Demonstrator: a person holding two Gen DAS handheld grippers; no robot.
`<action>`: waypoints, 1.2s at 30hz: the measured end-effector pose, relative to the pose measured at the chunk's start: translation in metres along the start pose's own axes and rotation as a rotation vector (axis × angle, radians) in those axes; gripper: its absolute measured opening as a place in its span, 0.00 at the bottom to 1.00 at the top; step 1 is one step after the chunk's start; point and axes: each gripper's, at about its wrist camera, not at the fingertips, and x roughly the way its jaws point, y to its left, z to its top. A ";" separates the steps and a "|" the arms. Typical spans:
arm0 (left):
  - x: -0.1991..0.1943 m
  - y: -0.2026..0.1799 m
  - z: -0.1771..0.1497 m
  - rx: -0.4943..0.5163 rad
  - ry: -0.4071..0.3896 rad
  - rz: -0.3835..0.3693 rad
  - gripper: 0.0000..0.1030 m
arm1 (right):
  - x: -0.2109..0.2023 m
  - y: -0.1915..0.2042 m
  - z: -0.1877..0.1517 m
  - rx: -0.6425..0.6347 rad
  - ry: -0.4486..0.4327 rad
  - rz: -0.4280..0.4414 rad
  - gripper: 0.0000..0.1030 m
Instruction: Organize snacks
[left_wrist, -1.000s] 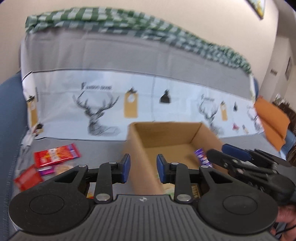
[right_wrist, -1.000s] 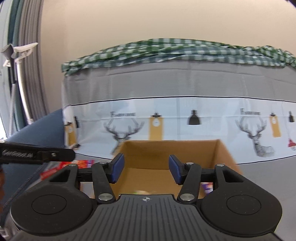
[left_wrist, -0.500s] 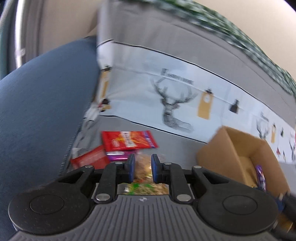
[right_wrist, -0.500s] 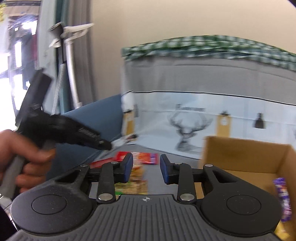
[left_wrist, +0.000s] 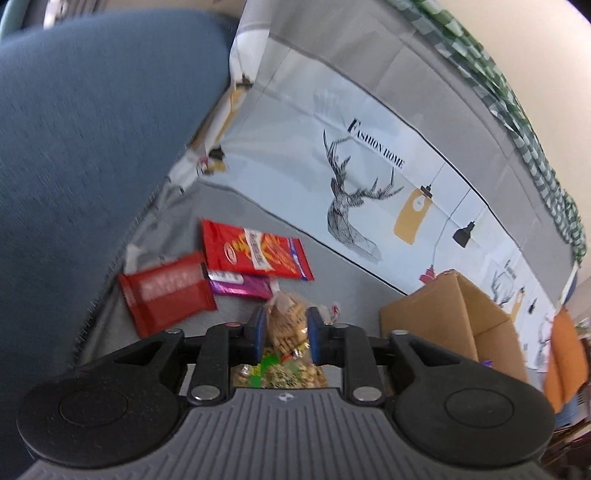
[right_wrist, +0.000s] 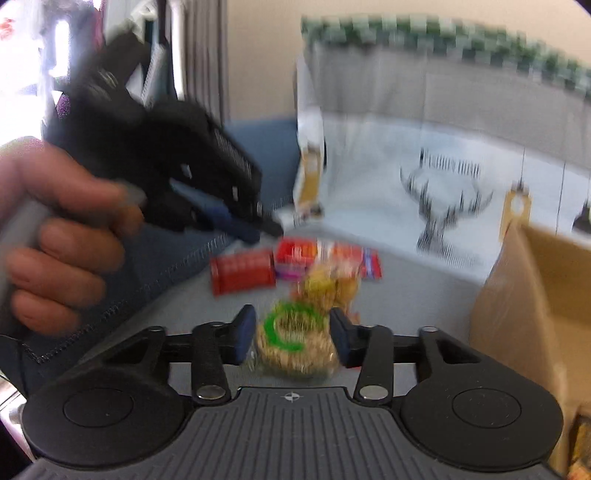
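Several snack packs lie on the grey sofa seat (left_wrist: 332, 280): a dark red packet (left_wrist: 168, 293), a red-orange packet (left_wrist: 255, 253), a purple bar (left_wrist: 240, 286), a clear bag of tan sticks (left_wrist: 286, 321) and a green-labelled bag (right_wrist: 295, 343). My left gripper (left_wrist: 285, 332) hovers over the clear bag, which shows between its jaws as they are opening; the pads do not press it. My right gripper (right_wrist: 292, 336) frames the green-labelled bag, its jaws opening too, with gaps at both pads. The left gripper (right_wrist: 264, 227), held by a hand (right_wrist: 55, 229), appears blurred in the right wrist view.
An open cardboard box (left_wrist: 454, 321) stands on the seat to the right of the snacks, its wall (right_wrist: 535, 295) close to my right gripper. A blue armrest (left_wrist: 92, 147) bounds the left side. The deer-print backrest (left_wrist: 369, 184) rises behind. An orange cushion (left_wrist: 565, 350) lies far right.
Both grippers swung left from above the box to the snack pile and dropped lower. Their jaws narrowed on the way and now stand wider again.
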 end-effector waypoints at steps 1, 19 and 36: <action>0.004 0.002 0.000 -0.021 0.018 -0.019 0.39 | 0.005 -0.002 -0.002 0.019 0.001 0.013 0.65; 0.065 -0.015 -0.005 0.019 0.178 0.005 0.57 | 0.091 -0.002 -0.011 0.053 0.150 -0.029 0.91; -0.014 -0.003 -0.034 0.056 0.096 0.010 0.08 | 0.020 -0.001 -0.026 0.053 0.163 0.027 0.78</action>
